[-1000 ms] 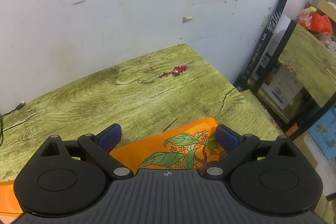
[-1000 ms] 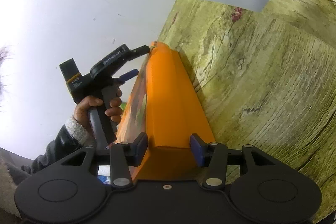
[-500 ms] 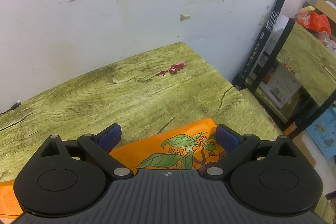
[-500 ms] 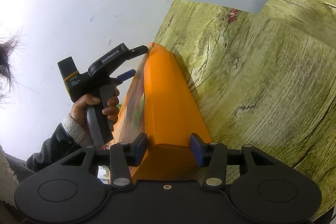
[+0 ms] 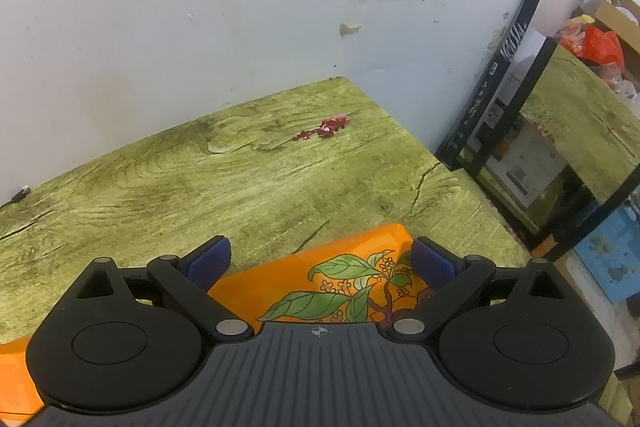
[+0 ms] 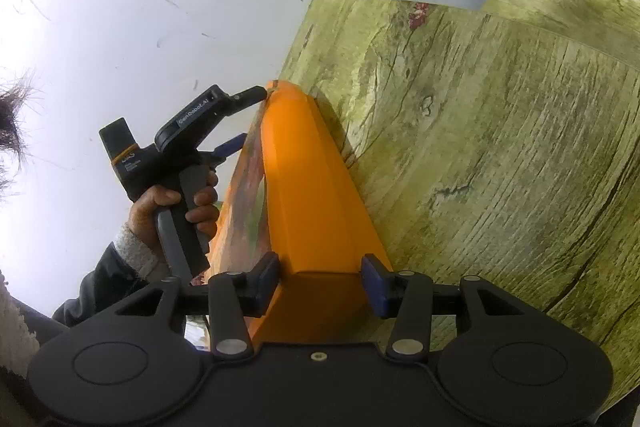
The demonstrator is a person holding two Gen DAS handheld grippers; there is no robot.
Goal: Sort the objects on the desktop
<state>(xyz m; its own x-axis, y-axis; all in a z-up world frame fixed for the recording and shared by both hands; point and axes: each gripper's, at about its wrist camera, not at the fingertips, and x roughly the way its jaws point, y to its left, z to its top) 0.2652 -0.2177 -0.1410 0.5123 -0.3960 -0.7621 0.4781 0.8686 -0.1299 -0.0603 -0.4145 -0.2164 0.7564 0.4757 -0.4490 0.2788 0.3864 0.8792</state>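
An orange tray [image 6: 316,195] with a leaf-and-flower print is found tipped onto its long edge on the green wood-grain table [image 5: 248,187], its rim in contact with or just above the surface; which of the 2 cannot be told.

The right gripper [image 6: 320,285] is placed around the tray's near end. Its left pad looks seated against the wall; whether the right pad presses or merely stands beside the wall cannot be told.

The left gripper [image 5: 320,263] is seen spread wide over the printed face near the far corner. In the right wrist view, its upper finger meets the tray's far tip, while the blue-padded lower finger stands clear on the printed side. The tray is therefore braced rather than pinched there.

Risks are judged as follows:
1. The tray may slide from an incomplete right-hand grip, since the plastic walls are smooth and sloped.
2. The tray may topple flat if the left finger slips off the tip.
3. The near corner lies close to the table's edge, so a slip could carry it over.
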